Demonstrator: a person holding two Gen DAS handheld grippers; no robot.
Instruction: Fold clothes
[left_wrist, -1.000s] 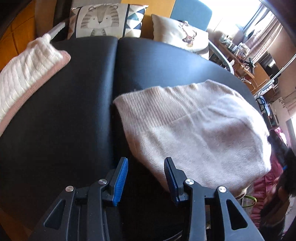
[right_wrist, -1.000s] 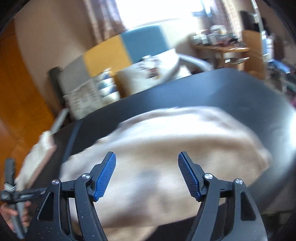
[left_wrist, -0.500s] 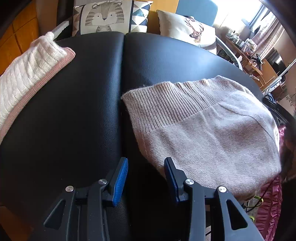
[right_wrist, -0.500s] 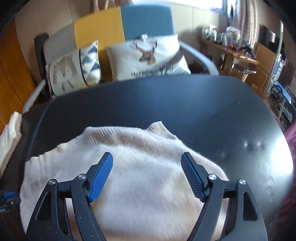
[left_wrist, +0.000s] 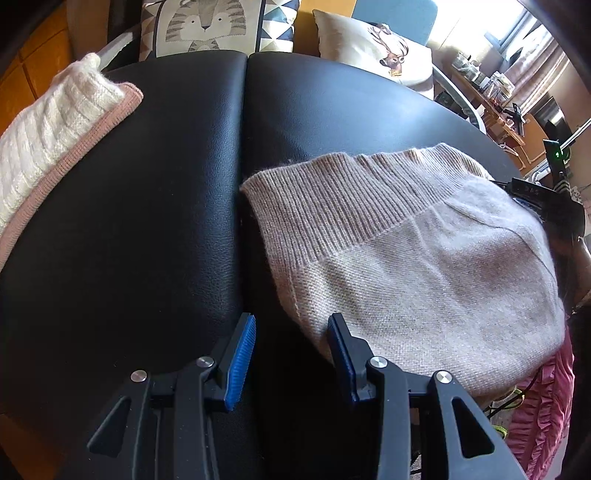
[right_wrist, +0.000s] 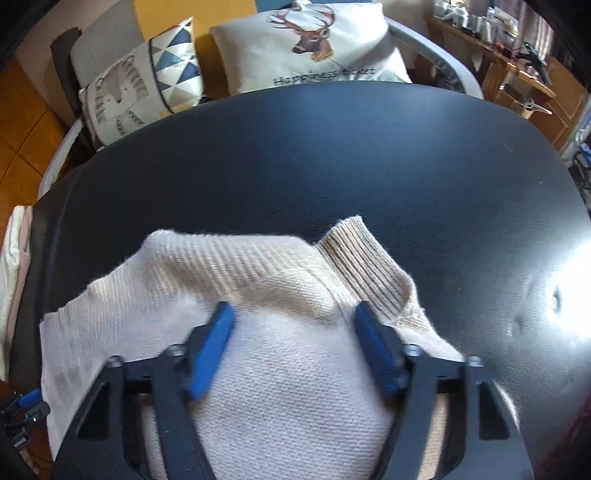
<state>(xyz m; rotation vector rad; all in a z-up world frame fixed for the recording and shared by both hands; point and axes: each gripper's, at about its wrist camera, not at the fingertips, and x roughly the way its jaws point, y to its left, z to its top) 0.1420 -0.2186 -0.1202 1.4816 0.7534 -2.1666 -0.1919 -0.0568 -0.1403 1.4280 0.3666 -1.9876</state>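
Our right gripper (right_wrist: 291, 347) is closing over the beige knitted sweater (right_wrist: 280, 369) lying on the black padded table (right_wrist: 332, 155); it may pinch only one layer. Our left gripper (left_wrist: 291, 350) hangs apart, empty.

surface: black leather-look desk (right_wrist: 332, 147) with a centre seam | behind: sofa with yellow (right_wrist: 162, 14) and blue back panels; tiger cushion (left_wrist: 210, 26), deer cushion (right_wrist: 310, 40) | left: orange-brown wood panelling (left_wrist: 40, 48) | right: cluttered wooden shelf (right_wrist: 517, 70), curtains (left_wrist: 535, 62) | light: bright daylight from window, glare on the desk's right side
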